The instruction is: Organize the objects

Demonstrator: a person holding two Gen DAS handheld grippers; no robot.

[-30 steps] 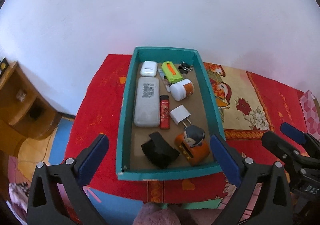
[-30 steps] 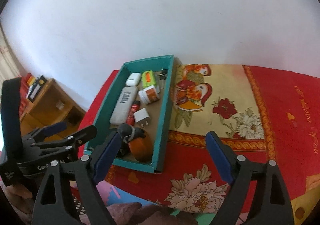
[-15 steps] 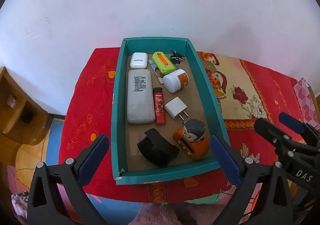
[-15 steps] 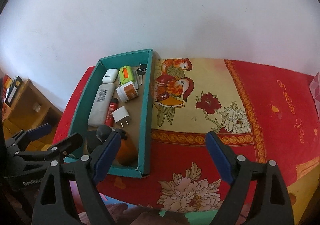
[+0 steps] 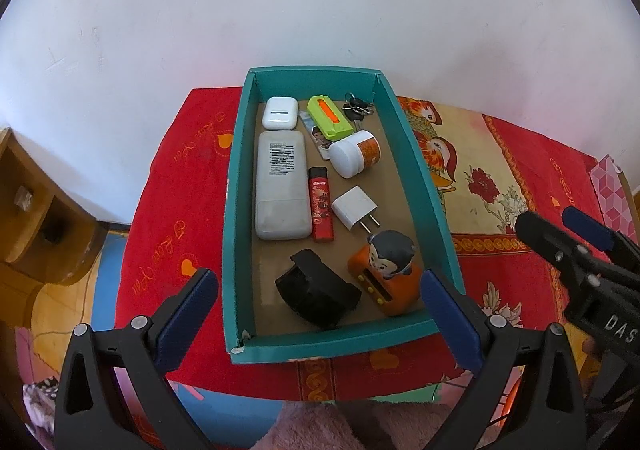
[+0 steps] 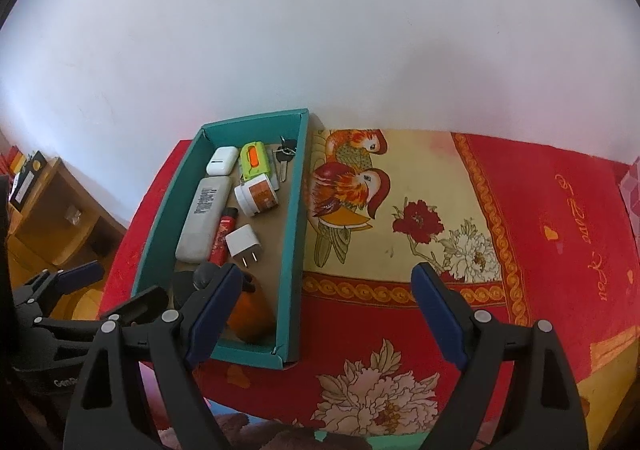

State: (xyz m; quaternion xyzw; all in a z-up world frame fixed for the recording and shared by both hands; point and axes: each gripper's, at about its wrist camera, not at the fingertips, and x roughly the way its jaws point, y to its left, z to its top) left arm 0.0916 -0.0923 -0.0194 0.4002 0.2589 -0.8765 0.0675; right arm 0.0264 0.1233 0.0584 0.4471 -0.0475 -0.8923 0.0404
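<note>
The teal box (image 5: 240, 209) sits at the left end of the table (image 6: 540, 209), on the red flowered cloth, and every small thing I can see lies inside it: earbud case (image 5: 280, 112), remote (image 5: 281, 185), lighter (image 5: 321, 203), plug (image 5: 355, 207), jar (image 5: 356, 153), green cutter (image 5: 329, 117), keys (image 5: 357, 107), black pouch (image 5: 316, 292) and orange toy (image 5: 386, 274). The cloth outside the box is bare. My left gripper (image 5: 318, 312) hangs over the box's near end, jaws wide apart and empty; my right gripper (image 6: 326, 312) hovers beside the box's right wall, jaws likewise apart and empty. This fits either a box filled and finished or one about to be unloaded, and I cannot judge which, so I name no next grasp.
</note>
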